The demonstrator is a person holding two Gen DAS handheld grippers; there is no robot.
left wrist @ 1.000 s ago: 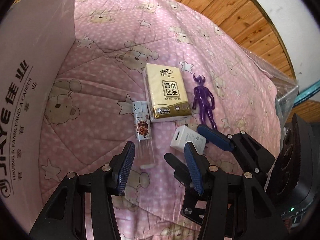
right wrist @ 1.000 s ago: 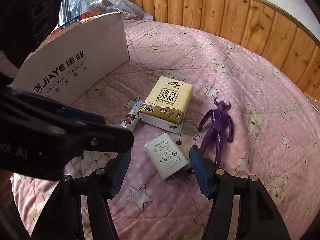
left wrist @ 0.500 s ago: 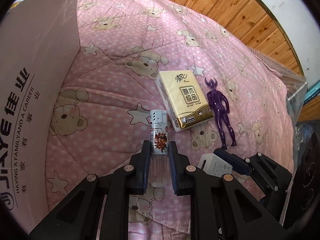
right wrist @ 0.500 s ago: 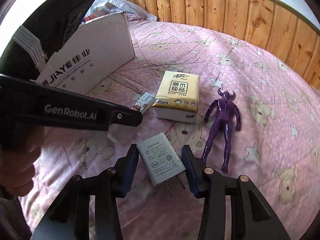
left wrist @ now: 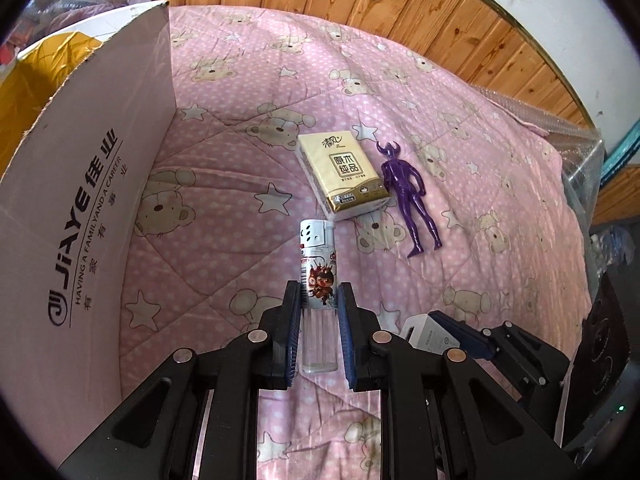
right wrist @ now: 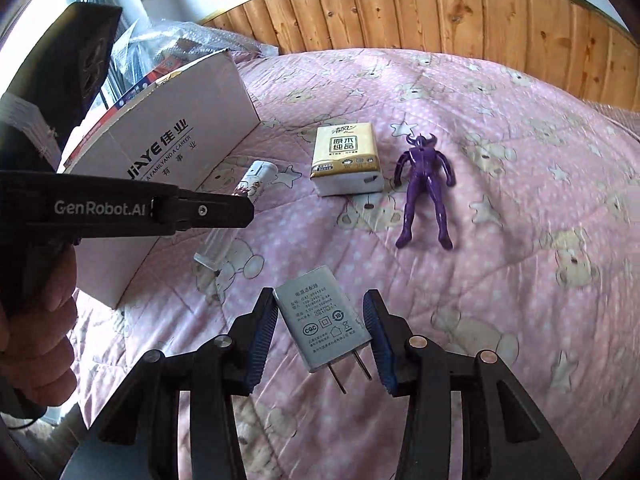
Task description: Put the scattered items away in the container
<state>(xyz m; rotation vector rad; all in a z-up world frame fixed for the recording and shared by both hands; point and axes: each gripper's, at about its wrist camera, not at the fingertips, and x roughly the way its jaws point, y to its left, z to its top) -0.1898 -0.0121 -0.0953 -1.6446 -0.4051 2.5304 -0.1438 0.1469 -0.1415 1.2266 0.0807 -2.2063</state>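
Lighter [left wrist: 319, 280]: clamped in left gripper [left wrist: 319, 320], above quilt [left wrist: 240, 184], long axis along fingers, metal cap forward. Charger [right wrist: 323, 316]: clamped in right gripper [right wrist: 320, 338], prongs toward camera. Box [left wrist: 80, 200] left.

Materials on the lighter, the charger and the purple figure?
Lighter: clear glossy plastic body, see-through at the bottom, printed wrap, shiny perforated metal cap.
Charger: matte pale plastic shell, it seems, with printed text; two bare metal prongs.
Purple figure: likely moulded plastic, glossy highlights, one colour.
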